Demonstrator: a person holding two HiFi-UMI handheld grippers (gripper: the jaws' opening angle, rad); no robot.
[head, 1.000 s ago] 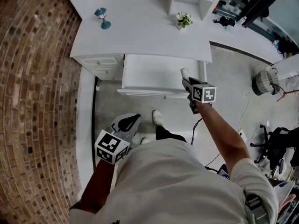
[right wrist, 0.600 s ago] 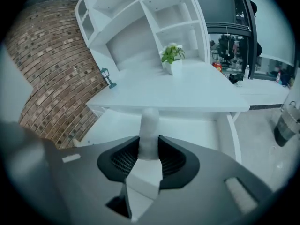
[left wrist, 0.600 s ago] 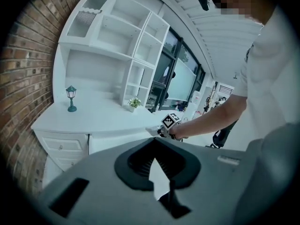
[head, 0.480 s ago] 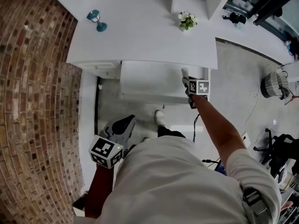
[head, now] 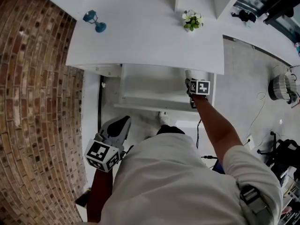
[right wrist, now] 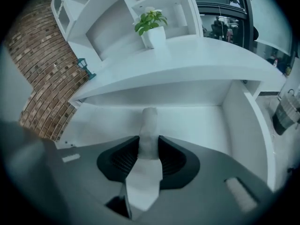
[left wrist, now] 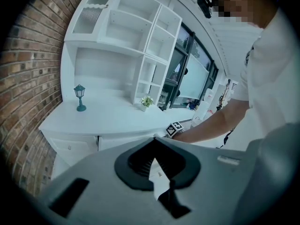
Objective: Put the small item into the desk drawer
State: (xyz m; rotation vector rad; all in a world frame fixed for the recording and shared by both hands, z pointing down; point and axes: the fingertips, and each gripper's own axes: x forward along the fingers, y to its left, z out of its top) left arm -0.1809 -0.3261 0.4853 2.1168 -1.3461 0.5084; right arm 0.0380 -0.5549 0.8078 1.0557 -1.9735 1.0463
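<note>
The head camera looks steeply down on the desk. Both gripper cameras face it from lower, the right apparently nearest. All three share the potted plant.

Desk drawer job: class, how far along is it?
Done: the drawer stands open. In hand: the right tool grips the small pale item over the drawer's inside. Left: release it there, then perhaps shut the drawer.

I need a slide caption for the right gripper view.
Right hand-held gripper holds the item over the open drawer.
</note>
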